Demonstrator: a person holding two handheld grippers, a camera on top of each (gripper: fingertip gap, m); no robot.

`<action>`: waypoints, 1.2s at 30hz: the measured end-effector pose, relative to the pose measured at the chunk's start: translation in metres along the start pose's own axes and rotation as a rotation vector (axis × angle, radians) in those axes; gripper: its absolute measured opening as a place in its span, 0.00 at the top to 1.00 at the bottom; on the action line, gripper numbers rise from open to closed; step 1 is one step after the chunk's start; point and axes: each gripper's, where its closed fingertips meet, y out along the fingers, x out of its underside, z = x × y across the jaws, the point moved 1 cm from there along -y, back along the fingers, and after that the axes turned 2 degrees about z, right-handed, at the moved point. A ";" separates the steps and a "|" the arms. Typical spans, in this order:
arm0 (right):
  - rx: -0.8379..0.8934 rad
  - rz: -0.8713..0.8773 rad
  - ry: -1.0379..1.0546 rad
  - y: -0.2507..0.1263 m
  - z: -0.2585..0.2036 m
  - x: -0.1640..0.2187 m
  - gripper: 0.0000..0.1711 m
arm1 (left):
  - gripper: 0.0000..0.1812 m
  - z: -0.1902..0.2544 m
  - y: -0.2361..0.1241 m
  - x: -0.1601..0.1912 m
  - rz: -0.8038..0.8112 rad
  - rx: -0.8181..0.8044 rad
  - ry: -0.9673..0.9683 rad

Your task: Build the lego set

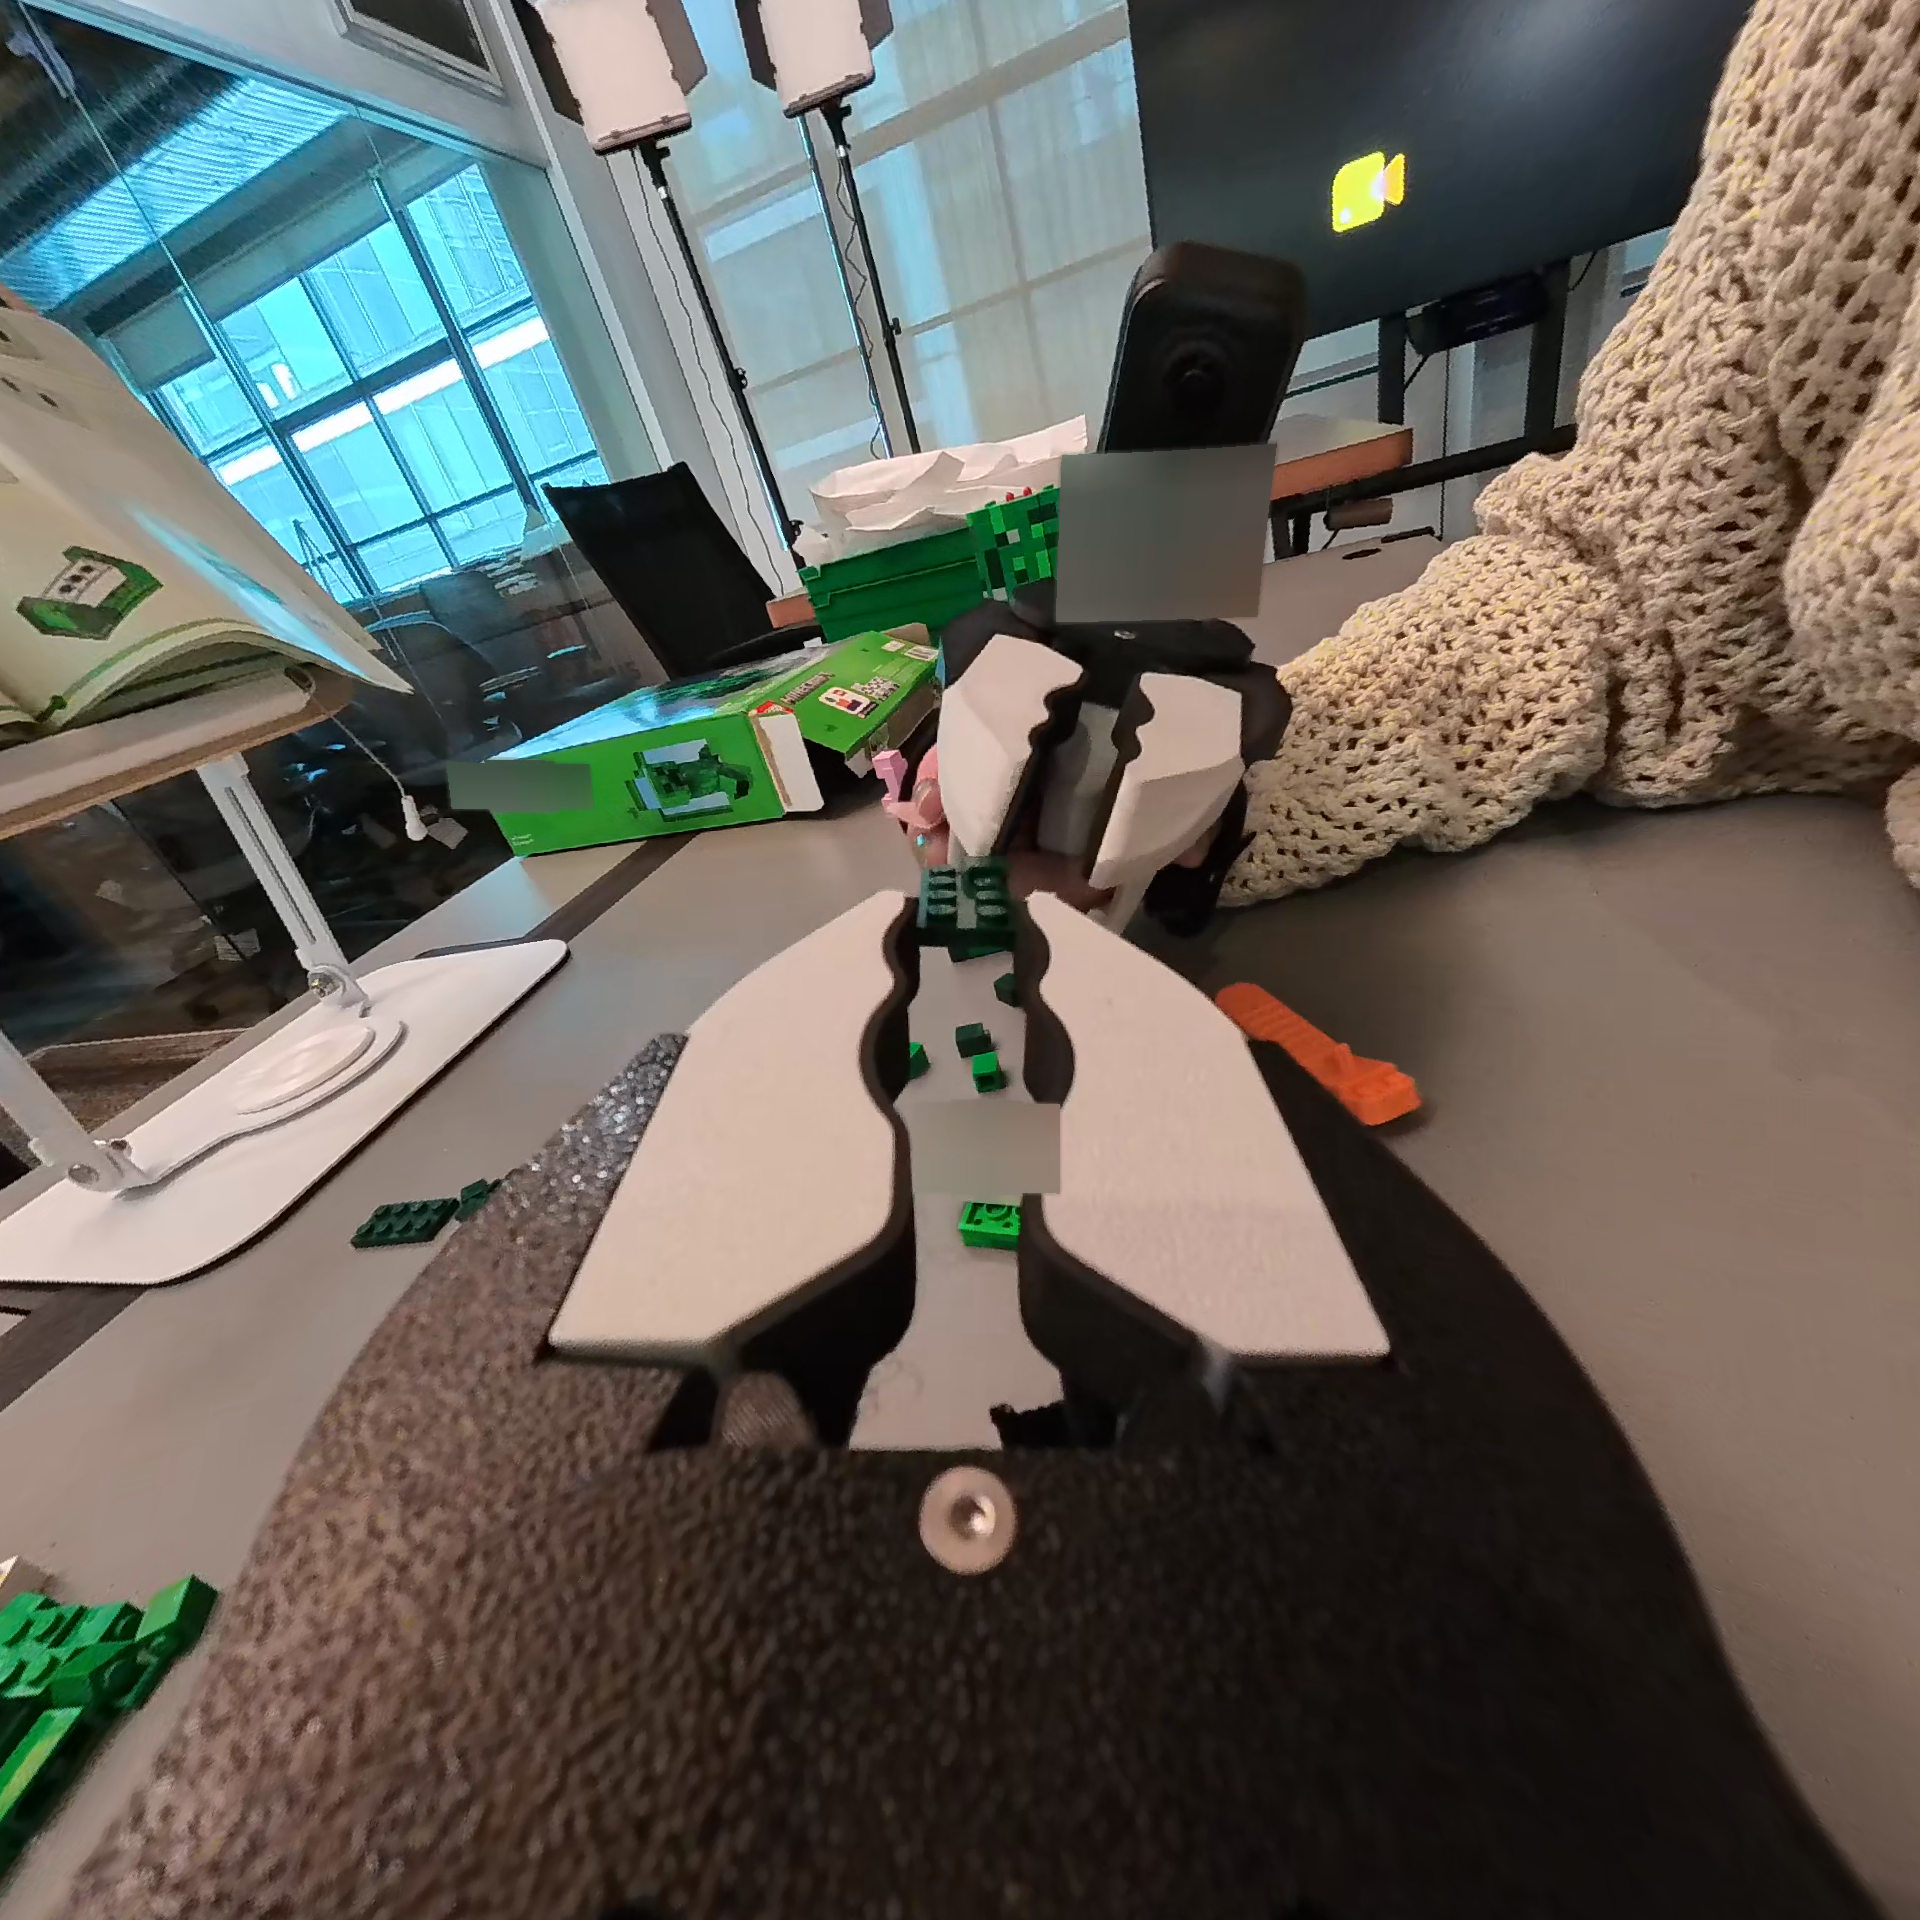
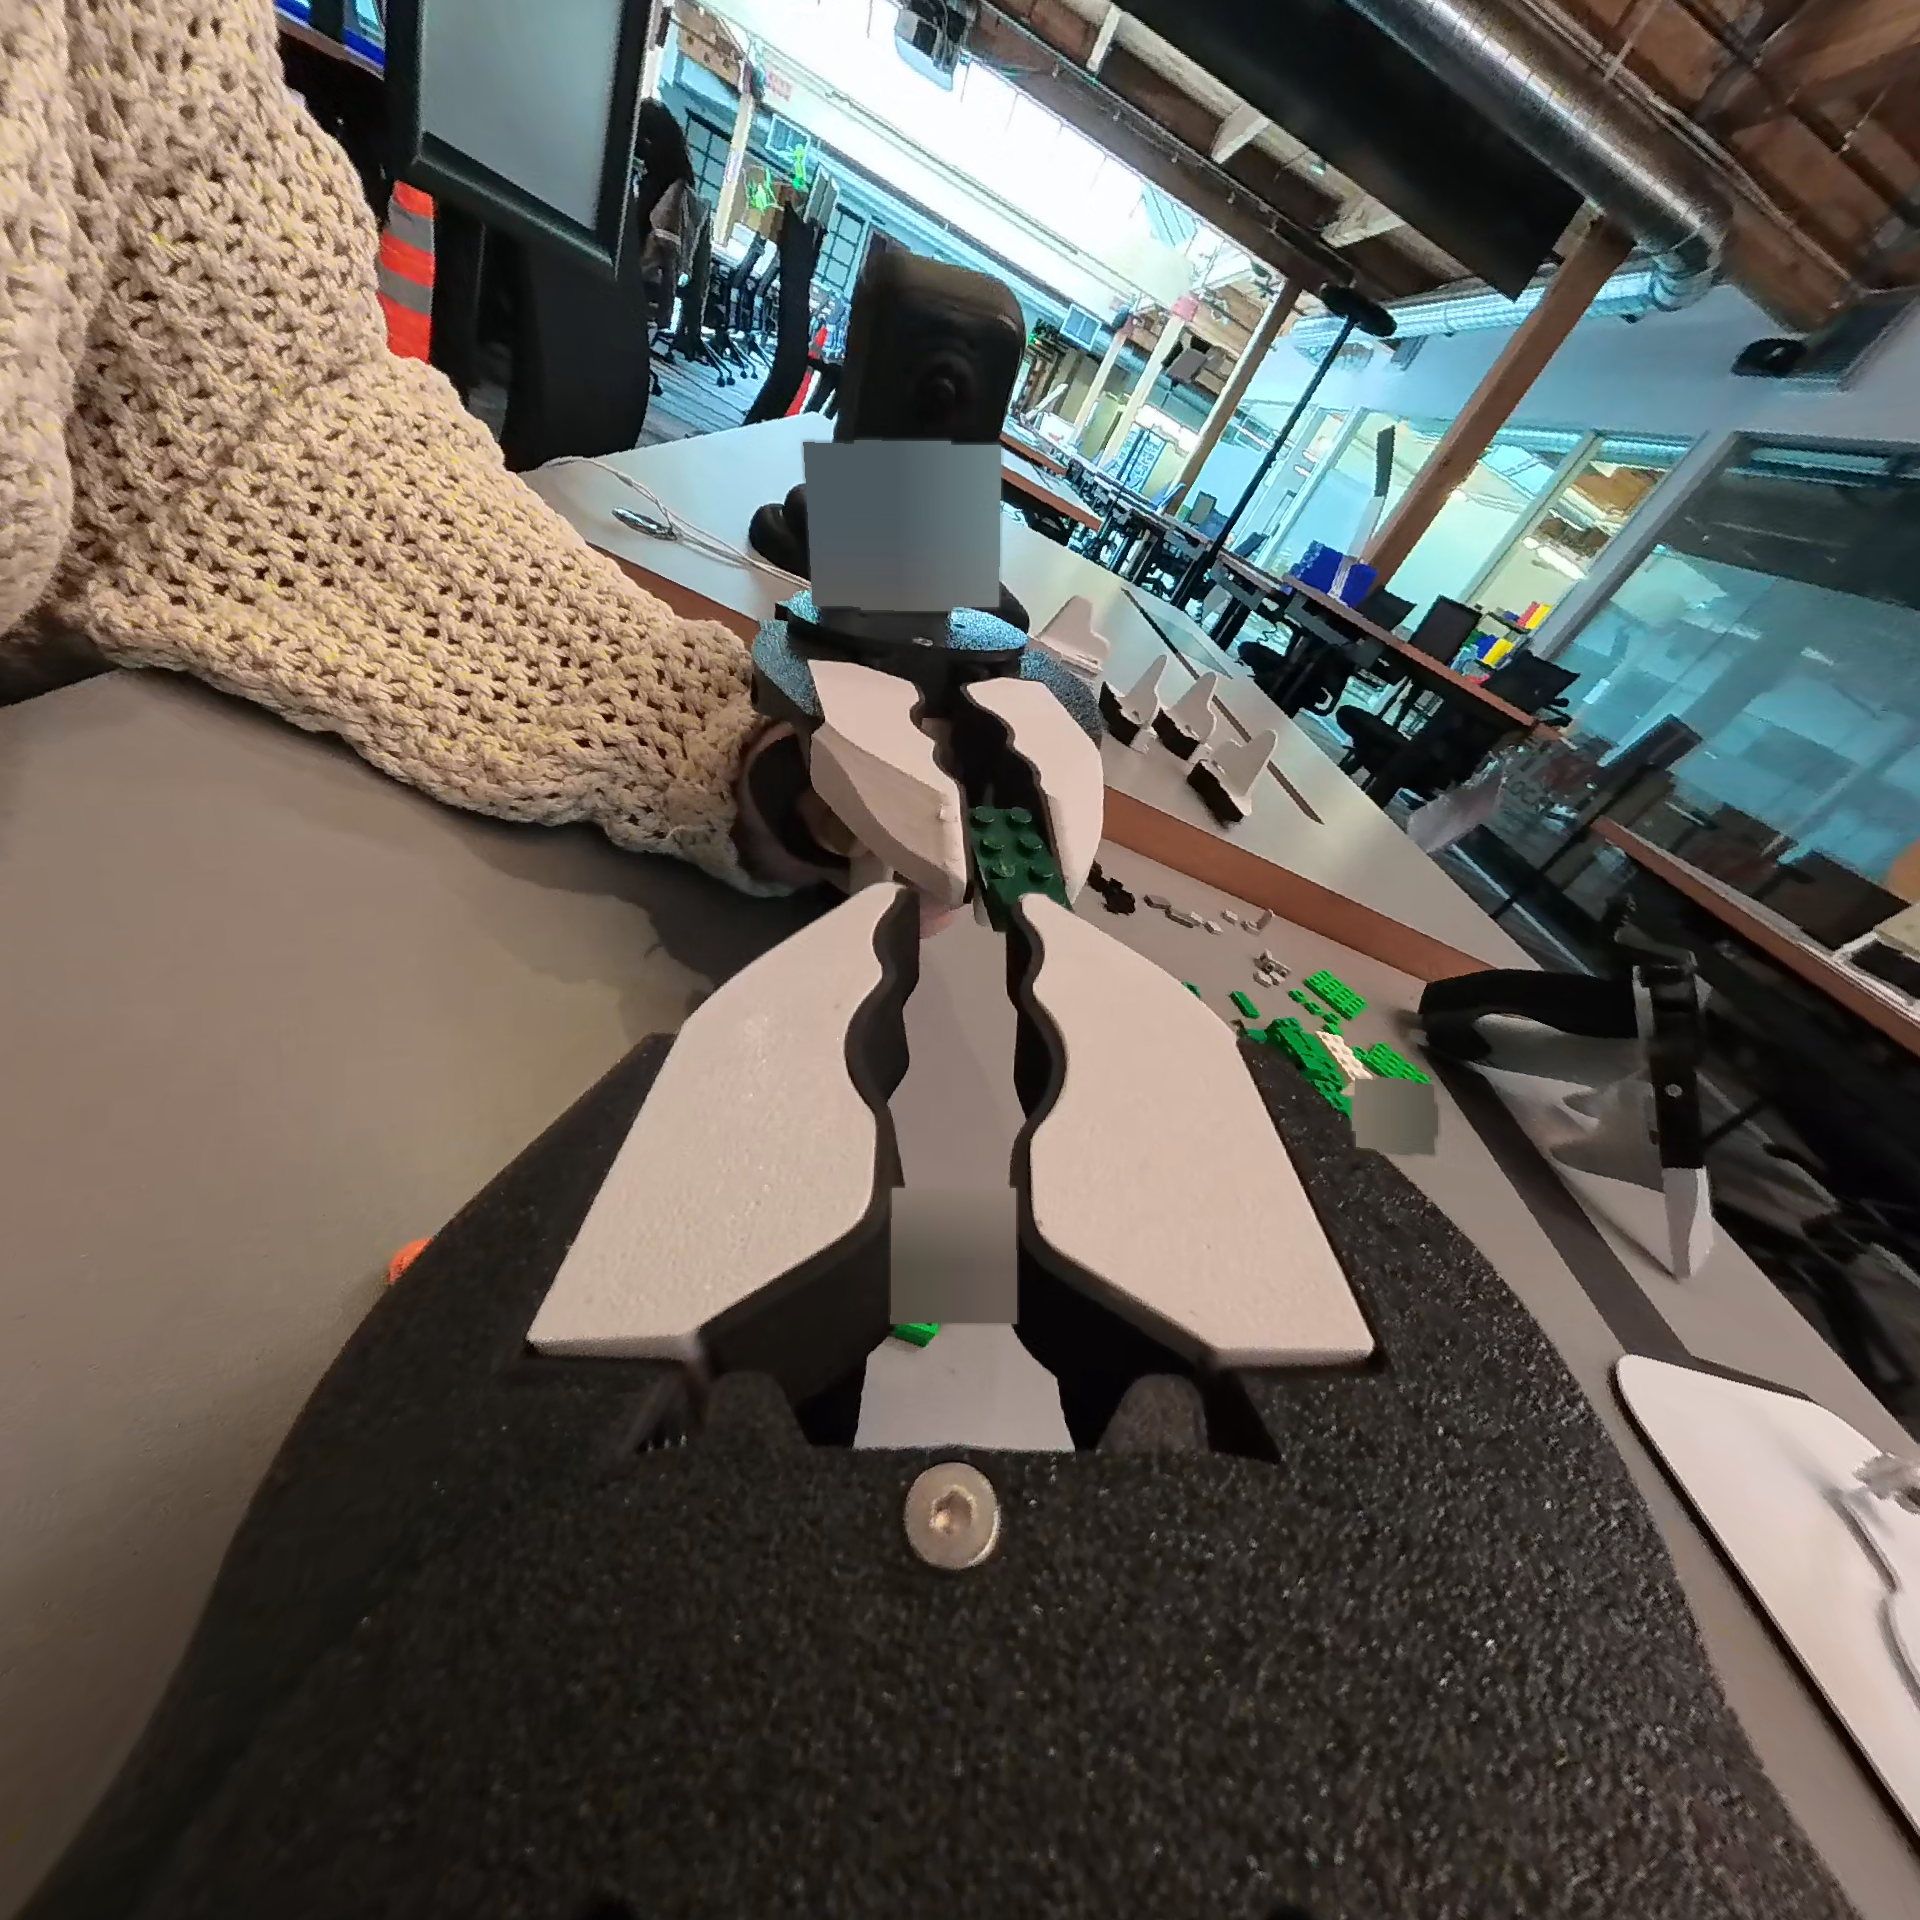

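Clamping dark green plate [image 1: 966, 906], left tongs [image 1: 968, 920]; right tongs [image 2: 961, 914] slightly apart, opposite

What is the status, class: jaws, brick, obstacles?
Left gripper jaws shut on dark green studded Lego plate. Right gripper jaws narrow, nearly touching that plate, grip unclear. Loose small green bricks on grey table underneath.

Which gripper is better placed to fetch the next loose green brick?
Right, probably. The left gripper is shut on the dark green plate, while the right gripper looks open and empty, close to the loose green bricks.
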 end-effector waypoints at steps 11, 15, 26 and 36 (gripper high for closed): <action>-0.008 0.004 0.015 0.000 0.000 0.000 0.91 | 0.91 0.000 0.000 0.000 0.002 0.002 -0.002; -0.009 0.006 0.018 0.000 0.000 0.000 0.91 | 0.91 0.001 0.000 0.000 0.002 0.001 0.000; -0.004 0.002 0.015 0.000 0.000 0.000 0.91 | 0.91 0.000 0.000 0.001 0.000 -0.001 0.000; 0.004 -0.002 0.012 0.000 0.000 0.001 0.91 | 0.91 -0.001 0.000 0.002 -0.001 -0.007 0.005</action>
